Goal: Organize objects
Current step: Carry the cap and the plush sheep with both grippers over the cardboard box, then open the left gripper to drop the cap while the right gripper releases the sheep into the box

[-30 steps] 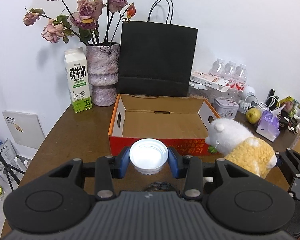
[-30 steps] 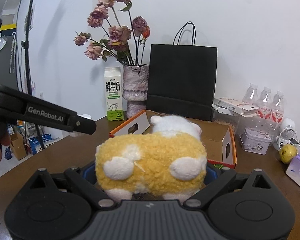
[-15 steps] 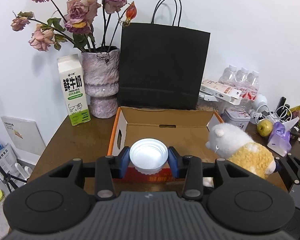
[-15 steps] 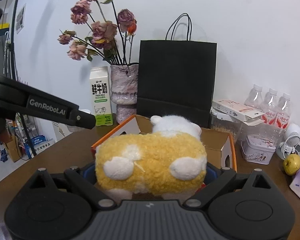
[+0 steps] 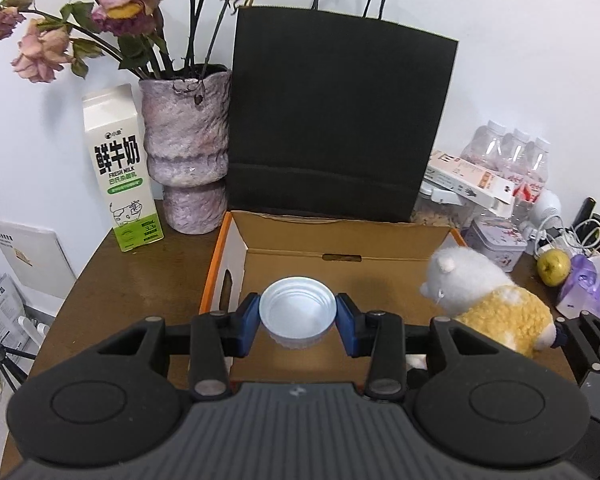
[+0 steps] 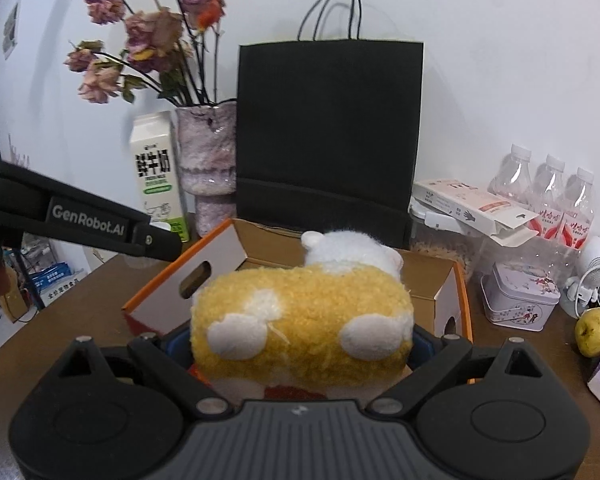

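Cardboard box (image 5: 340, 240) empty; left fingers (image 5: 247, 320) clamp white cup (image 5: 298, 316), right fingers (image 6: 422, 342) clamp plush (image 6: 300, 316).

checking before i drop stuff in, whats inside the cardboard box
The cardboard box shows bare brown floor and back wall, nothing lying in it. The white cup in the left gripper and the plush toy cover its near floor.

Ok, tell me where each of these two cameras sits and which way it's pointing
Left wrist: on the left gripper, looking forward and down into the cardboard box; its blue pads grip a white cup.
Right wrist: on the right gripper, facing the same box; it clamps the plush toy.
Shared: box, black bag, milk carton.
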A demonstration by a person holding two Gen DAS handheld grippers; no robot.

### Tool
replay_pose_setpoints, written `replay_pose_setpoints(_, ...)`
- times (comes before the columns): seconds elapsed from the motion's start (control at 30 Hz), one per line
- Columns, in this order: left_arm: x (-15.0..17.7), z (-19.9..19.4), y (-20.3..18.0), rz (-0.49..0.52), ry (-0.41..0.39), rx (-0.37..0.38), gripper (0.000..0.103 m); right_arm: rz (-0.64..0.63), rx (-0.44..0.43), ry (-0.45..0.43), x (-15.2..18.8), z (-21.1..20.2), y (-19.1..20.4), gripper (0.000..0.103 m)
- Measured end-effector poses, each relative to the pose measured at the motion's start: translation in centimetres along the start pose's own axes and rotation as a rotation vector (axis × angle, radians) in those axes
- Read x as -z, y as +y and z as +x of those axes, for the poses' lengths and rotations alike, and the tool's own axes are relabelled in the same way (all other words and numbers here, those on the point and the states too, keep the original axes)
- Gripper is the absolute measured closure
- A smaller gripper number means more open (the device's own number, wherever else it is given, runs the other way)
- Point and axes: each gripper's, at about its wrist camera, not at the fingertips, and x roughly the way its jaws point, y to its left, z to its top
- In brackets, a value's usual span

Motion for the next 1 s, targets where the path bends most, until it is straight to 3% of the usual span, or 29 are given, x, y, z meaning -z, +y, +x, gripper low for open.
replay_pose_setpoints(0.37, -1.4, 4.1, 0.3, -0.014, 0.015, -0.026, 0.062, -0.002, 0.004, 0.053, -0.2, 4.6, -0.8, 0.006)
replay_pose_setpoints(0.83, 0.0, 8.6, 0.5, 0.008, 0.074, -0.053, 0.062, 0.001, 0.025, 0.114, 1.4, 7.8, -2.0, 0.003)
replay_pose_setpoints(0.9, 0.1, 9.0, 0.6, 0.011, 0.076, -0.061, 0.057, 0.001, 0.031, 0.124, 1.5, 8.1, -2.1, 0.003)
replay_pose_setpoints(1.0, 0.2, 9.2, 0.7, 0.016, 0.066, -0.069, 0.034, 0.003, 0.034, 0.134, 1.7, 8.6, -2.3, 0.002)
